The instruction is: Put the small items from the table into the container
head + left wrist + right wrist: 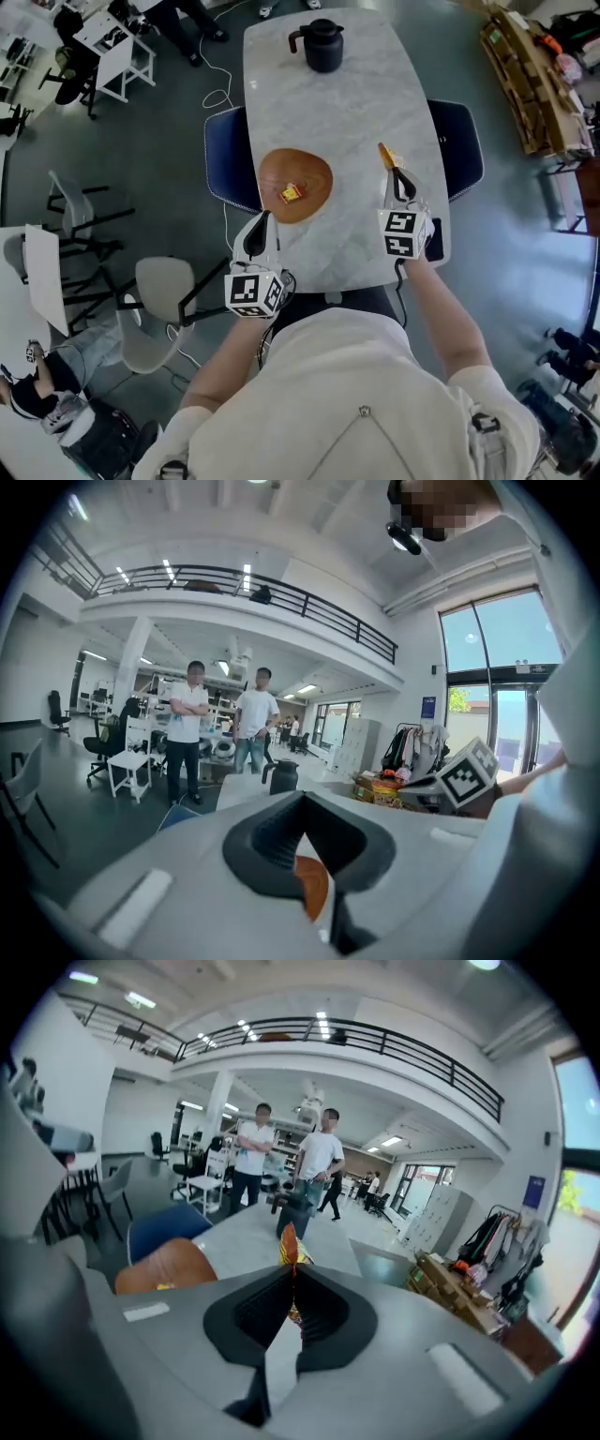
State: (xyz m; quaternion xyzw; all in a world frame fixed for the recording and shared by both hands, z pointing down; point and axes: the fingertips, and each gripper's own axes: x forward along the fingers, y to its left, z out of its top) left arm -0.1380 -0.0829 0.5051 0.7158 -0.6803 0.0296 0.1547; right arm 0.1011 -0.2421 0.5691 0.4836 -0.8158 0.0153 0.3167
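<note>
A little orange and yellow packet (385, 154) is held by the right gripper (395, 171). The jaws are shut tight on the bottom end of the packet. The rest of the packet sticks out past the tips. The packet is held in the air over the right side of the bench (356, 103). It is well apart from the brown container (317, 173).

The container is set near the middle of the bench, a bit to the left. One small yellow and red item (291, 193) can be seen lying inside it.

The left gripper (265, 217) is held just beside the near left edge of the container. Its jaws are closed together and nothing is held between them. Whether the container is touched by it cannot be told.

A dark jug (322, 45) with a handle is stood at the far end of the bench. A blue chair (225, 155) is tucked in on the left side, and another blue chair (461, 141) on the right side.

Far behind the bench, two people (251, 1162) in white tops can be seen standing on the floor.
</note>
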